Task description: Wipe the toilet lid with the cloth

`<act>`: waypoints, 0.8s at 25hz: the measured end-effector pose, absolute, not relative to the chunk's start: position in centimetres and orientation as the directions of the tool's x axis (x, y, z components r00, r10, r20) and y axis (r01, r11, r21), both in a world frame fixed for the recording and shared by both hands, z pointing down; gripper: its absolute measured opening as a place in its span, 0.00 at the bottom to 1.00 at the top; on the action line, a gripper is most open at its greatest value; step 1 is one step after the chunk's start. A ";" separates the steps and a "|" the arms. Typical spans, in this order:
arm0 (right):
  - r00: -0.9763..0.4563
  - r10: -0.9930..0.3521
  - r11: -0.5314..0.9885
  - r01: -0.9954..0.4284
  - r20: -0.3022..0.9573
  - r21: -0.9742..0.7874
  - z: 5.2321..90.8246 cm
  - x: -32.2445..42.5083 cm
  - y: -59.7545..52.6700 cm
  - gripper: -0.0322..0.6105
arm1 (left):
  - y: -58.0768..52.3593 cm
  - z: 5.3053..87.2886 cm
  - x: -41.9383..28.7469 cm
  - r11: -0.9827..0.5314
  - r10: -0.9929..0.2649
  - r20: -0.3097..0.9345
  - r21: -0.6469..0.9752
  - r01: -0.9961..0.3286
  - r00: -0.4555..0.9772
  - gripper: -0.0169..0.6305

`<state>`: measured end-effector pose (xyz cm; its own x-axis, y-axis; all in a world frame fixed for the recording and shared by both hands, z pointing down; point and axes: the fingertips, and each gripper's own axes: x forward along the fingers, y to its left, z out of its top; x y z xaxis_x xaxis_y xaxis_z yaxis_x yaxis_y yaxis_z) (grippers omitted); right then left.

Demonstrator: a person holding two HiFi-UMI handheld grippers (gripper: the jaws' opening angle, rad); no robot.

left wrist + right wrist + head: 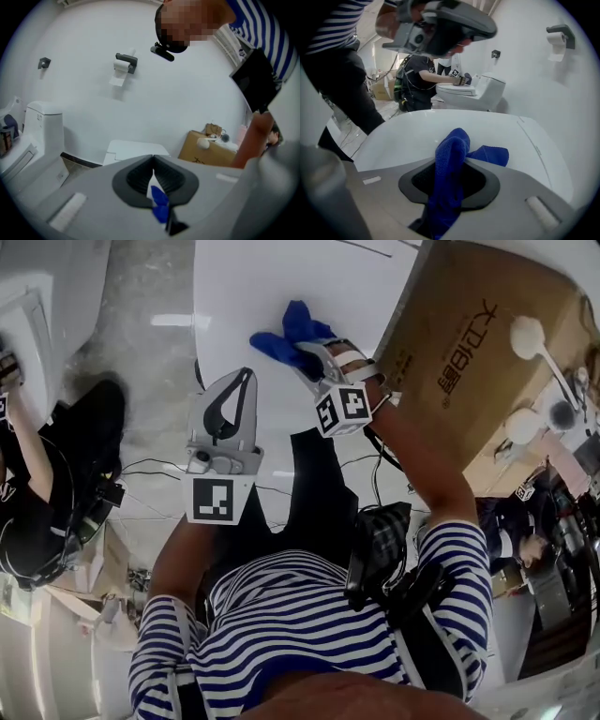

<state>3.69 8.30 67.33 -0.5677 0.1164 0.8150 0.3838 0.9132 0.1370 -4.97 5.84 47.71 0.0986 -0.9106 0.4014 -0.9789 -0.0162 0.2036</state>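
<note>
The cloth (449, 159) is blue, the toilet lid (401, 133) white, the box (469, 343) brown, the shirt (300, 615) blue-and-white striped.

Toilet lid (281, 296) lies bare ahead; cardboard box (473, 352) crowds its right edge

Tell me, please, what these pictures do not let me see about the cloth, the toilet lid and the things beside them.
Lower end of the cloth: right gripper view, swallowed by the shut jaws of the right gripper.
Contact between cloth and lid: head view, hidden under the cloth itself.
Near edge of the toilet lid: head view, partly covered by the left gripper and the right gripper.
Far end of the cardboard box: head view, cut off by the top edge.
</note>
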 end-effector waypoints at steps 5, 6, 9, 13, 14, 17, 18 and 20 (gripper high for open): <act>-0.502 0.264 0.871 0.491 0.823 0.021 67.8 7.5 18.2 0.24 | 6.3 47.3 -4.3 -0.033 -0.912 0.393 0.204 -0.978 0.113 0.03; -0.488 0.287 0.861 0.509 0.824 0.002 67.9 8.1 19.9 0.24 | 6.4 47.2 -4.1 -0.036 -0.913 0.391 0.204 -0.978 0.115 0.03; -0.456 0.340 0.833 0.552 0.823 -0.038 68.1 9.8 24.0 0.24 | 7.0 47.1 -3.8 -0.043 -0.912 0.392 0.205 -0.978 0.122 0.03; -0.434 0.382 0.811 0.581 0.816 -0.071 68.4 11.2 27.5 0.24 | 7.5 46.9 -3.5 -0.050 -0.915 0.383 0.201 -0.978 0.126 0.03; -0.430 0.390 0.807 0.585 0.814 -0.078 68.4 11.4 28.0 0.24 | 7.5 46.9 -3.4 -0.051 -0.914 0.385 0.203 -0.978 0.127 0.03; -0.423 0.411 0.791 0.606 0.808 -0.084 68.4 11.9 28.9 0.24 | 7.8 47.1 -2.9 -0.054 -0.907 0.399 0.206 -0.977 0.134 0.03; -0.422 0.415 0.784 0.615 0.806 -0.081 68.4 12.0 29.1 0.24 | 7.8 47.1 -2.8 -0.054 -0.907 0.399 0.206 -0.977 0.134 0.03; -0.419 0.421 0.775 0.628 0.804 -0.079 68.5 12.1 29.4 0.24 | 7.7 46.9 -2.7 -0.055 -0.911 0.390 0.202 -0.978 0.132 0.03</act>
